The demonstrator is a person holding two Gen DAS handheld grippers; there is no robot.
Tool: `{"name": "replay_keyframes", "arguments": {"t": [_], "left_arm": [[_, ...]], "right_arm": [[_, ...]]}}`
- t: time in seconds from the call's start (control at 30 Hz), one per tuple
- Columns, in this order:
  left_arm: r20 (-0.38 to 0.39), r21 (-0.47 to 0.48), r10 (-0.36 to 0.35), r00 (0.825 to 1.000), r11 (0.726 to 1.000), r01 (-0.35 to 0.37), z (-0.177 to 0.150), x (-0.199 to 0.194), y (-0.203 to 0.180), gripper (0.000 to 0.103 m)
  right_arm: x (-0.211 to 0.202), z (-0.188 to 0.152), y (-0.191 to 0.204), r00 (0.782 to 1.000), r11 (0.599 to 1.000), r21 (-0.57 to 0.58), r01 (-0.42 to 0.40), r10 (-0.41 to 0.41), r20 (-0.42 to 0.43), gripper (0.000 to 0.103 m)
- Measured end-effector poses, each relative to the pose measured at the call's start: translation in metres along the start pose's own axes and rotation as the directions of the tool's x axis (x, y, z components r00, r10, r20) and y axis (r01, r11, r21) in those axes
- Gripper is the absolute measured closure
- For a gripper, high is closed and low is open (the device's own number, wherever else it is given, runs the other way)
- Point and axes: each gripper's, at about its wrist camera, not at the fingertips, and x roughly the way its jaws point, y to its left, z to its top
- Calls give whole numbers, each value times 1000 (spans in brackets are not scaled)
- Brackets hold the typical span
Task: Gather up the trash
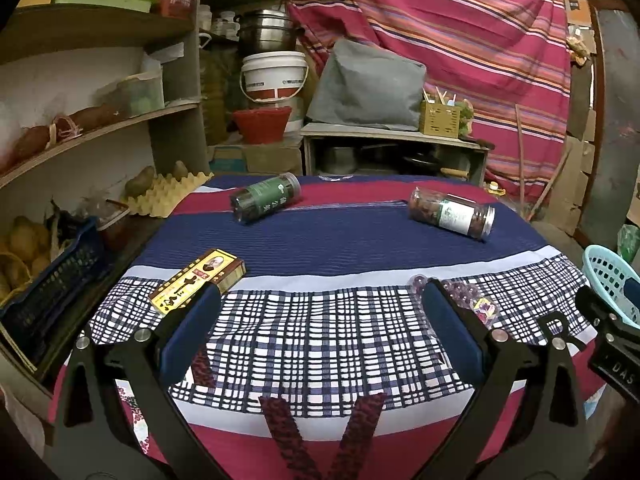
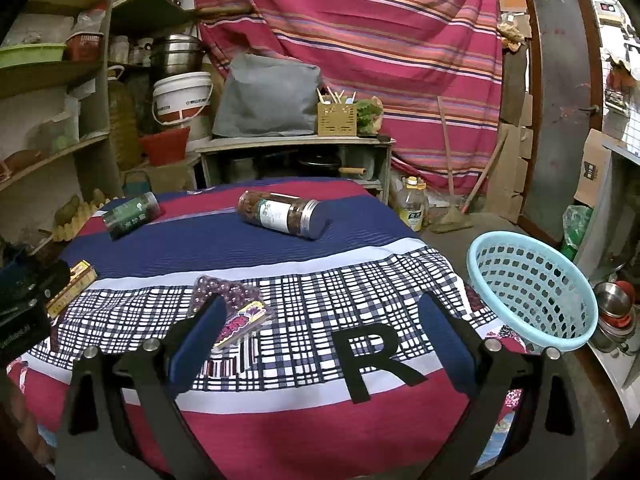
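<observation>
Both hand-held grippers, left (image 1: 320,320) and right (image 2: 318,320), gape empty (only right view shows whole basket (image 2: 532,312)).

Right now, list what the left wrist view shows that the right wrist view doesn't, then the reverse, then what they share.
Only the left wrist view: the dark blue crate of potatoes by the shelves, and the gold box whole.

Only the right wrist view: the blue basket whole and empty, the yellow oil bottle on the floor, and steel bowls.

Both: the green-label jar and brown jar lying on the striped cloth, the candy packet, and each open gripper, left and right.
</observation>
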Motion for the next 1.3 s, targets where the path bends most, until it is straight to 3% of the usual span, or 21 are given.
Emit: {"name": "replay_keyframes", "arguments": {"t": [1.3], "left_arm": [[-6,-7,-5,1000,1000,5,-2,1,-3,5]], "right_arm": [[-6,4,3,999,1000,-17,24,-23,33,9]]}}
